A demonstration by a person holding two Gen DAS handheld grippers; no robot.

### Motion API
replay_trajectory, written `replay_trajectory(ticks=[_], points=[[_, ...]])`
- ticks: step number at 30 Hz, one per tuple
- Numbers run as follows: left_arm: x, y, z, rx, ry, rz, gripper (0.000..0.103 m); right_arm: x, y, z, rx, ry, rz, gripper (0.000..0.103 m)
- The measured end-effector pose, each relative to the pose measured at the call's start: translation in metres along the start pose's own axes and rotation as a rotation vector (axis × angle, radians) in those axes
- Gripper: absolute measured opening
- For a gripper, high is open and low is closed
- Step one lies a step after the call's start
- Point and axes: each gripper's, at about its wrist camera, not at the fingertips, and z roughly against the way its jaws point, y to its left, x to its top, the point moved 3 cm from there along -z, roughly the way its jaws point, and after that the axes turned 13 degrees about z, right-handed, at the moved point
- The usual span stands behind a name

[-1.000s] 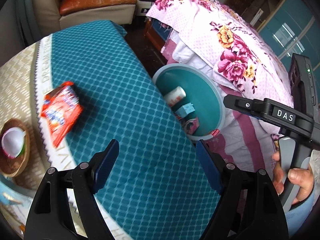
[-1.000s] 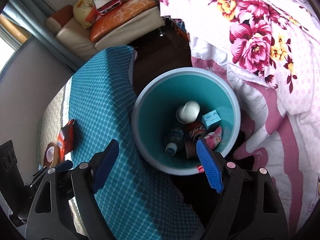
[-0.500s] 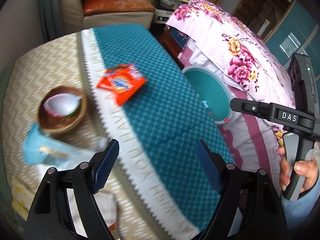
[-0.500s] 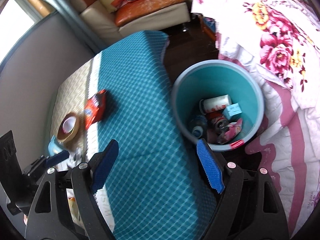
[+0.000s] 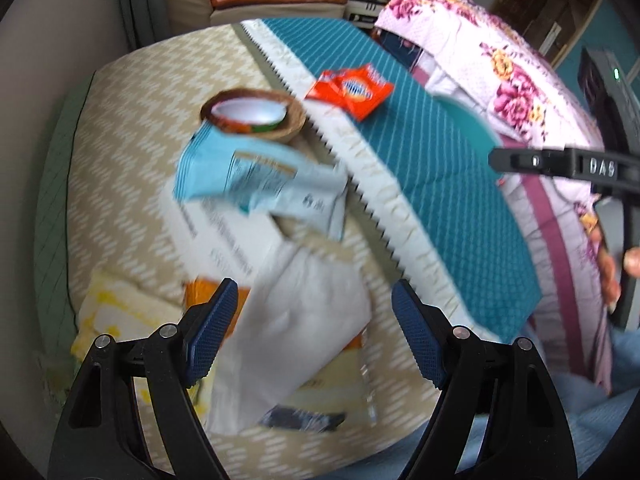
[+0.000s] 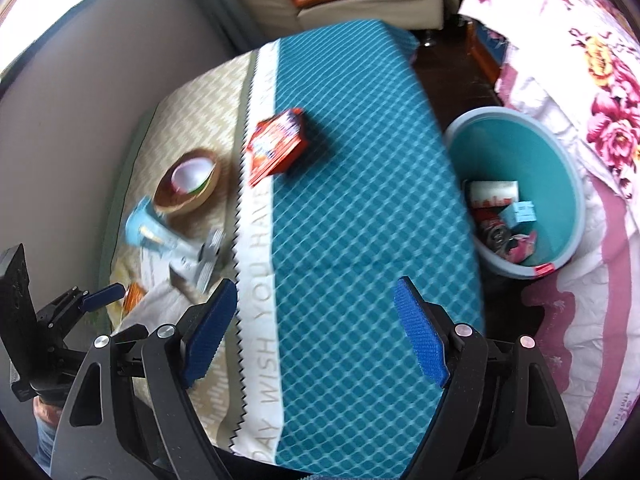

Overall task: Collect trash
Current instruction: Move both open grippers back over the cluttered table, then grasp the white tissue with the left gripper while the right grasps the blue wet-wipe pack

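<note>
Trash lies heaped on the beige zigzag cloth (image 5: 120,184): a light-blue wrapper (image 5: 224,172), a white paper bag (image 5: 304,320), a brown paper cup (image 5: 256,116), with a red snack packet (image 5: 350,88) on the teal cloth. The left gripper (image 5: 312,332), jaws wide and empty, now hangs over this heap rather than the teal bin (image 6: 536,160). The right gripper (image 6: 316,336), also spread empty, has swung from the bin to above the teal cloth (image 6: 360,240).

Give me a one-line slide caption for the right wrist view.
Open right gripper above the teal tablecloth, red wrapper ahead, trash-filled bin at right.
</note>
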Motion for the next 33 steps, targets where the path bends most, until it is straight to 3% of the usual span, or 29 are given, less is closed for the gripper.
replay_trajectory(ticks=[11,15,18,23,25,26,27,33], points=[[-0.020,0.000,-0.024,0.060,0.027,-0.075,0.080,-0.011,0.024,-0.019,0.033,0.058,0.028,0.077],[-0.019,-0.002,-0.024,0.059,0.001,-0.073,0.078,-0.013,0.023,-0.021,0.037,0.064,0.021,0.077],[-0.018,0.000,-0.025,0.059,-0.009,-0.061,0.060,-0.013,0.023,-0.022,0.040,0.062,0.020,0.077],[-0.020,-0.002,-0.028,0.086,-0.027,-0.078,0.056,-0.013,0.023,-0.026,0.043,0.072,0.022,0.077],[-0.022,-0.003,-0.027,0.096,-0.045,-0.083,0.036,-0.013,0.023,-0.028,0.043,0.075,0.024,0.077],[-0.022,-0.003,-0.027,0.078,-0.041,-0.075,0.018,-0.012,0.024,-0.029,0.042,0.077,0.025,0.077],[-0.021,-0.002,-0.026,0.057,-0.035,-0.060,0.011,-0.012,0.024,-0.029,0.041,0.078,0.026,0.077],[-0.004,0.019,-0.007,0.002,-0.078,0.051,0.009,-0.005,0.038,-0.034,0.028,0.082,0.073,0.077]])
